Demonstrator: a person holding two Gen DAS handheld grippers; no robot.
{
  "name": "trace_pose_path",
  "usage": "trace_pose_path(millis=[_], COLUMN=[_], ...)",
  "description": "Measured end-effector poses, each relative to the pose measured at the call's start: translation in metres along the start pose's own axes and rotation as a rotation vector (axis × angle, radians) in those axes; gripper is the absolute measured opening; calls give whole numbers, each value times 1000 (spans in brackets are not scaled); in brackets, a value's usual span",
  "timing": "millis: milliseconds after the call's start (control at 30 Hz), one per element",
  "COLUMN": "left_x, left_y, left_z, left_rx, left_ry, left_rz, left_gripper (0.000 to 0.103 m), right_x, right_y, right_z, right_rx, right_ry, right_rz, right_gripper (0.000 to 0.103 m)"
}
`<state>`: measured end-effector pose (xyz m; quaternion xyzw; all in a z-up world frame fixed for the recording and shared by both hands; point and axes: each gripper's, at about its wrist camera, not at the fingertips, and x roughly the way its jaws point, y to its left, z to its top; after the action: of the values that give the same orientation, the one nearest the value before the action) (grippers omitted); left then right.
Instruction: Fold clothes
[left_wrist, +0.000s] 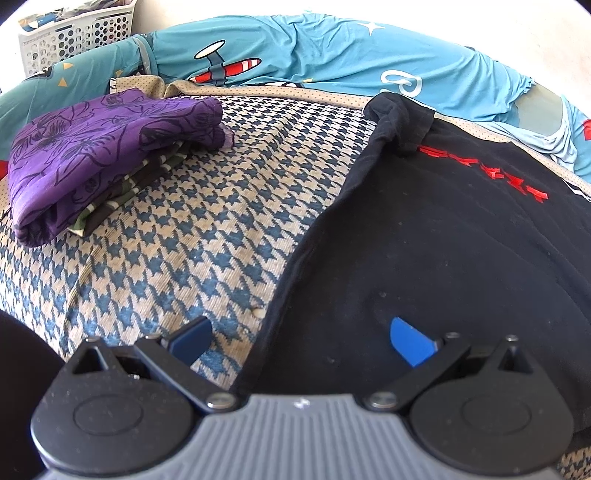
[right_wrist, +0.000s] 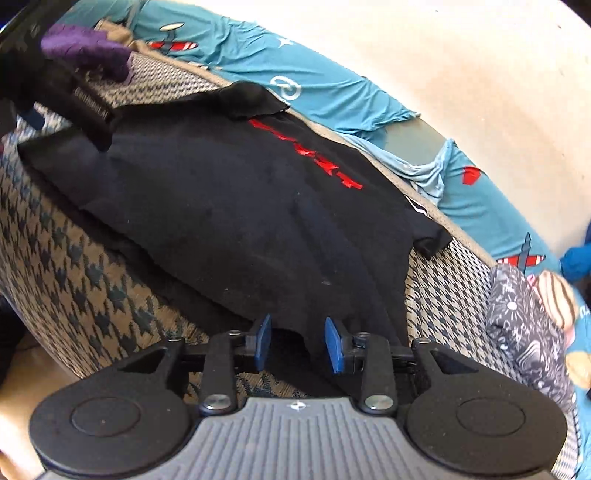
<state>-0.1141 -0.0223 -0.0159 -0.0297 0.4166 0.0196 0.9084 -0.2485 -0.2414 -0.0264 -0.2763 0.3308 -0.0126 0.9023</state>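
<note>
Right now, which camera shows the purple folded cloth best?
The left wrist view. There the purple folded cloth lies sharp and whole on the houndstooth cover, on top of a striped garment. The right wrist view shows only a small blurred piece in the top left corner, partly behind the left gripper.

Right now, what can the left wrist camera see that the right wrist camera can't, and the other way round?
Only the left wrist view shows the white laundry basket at the far corner and the striped garment under the folded purple cloth. Only the right wrist view shows the dark patterned cloth at the right edge, plus the left gripper's body from outside. Both show the black shirt with red lettering, spread on the houndstooth cover, the purple cloth and the teal sheet behind.
</note>
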Motion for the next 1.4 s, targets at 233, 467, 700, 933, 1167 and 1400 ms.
trace_pose_path(millis=[233,467,700,933,1167,1400], left_x=[1,2,1,1,5,4], left_y=[3,5,3,3,9,31], left_z=[1,1,0,0,2,7], left_rx=[-4,-15,-7,-10,-18,-81], left_ry=[5,5,3,3,15,28], left_rz=[22,26,18,20,90,130], left_gripper=[103,103,103,103,103,103], right_x=[-9,-11,1,9,-7,-8], right_y=[4,7,4,-1,-8,6], right_z=[0,-4,-3,1,3,-1], right_rx=[-66,-109,-88,-38,14,-72], right_ry=[-42,-13,22,-11,-48,15], right_rz=[8,8,-4,4,71,104], right_gripper=[32,32,33,24,1,2])
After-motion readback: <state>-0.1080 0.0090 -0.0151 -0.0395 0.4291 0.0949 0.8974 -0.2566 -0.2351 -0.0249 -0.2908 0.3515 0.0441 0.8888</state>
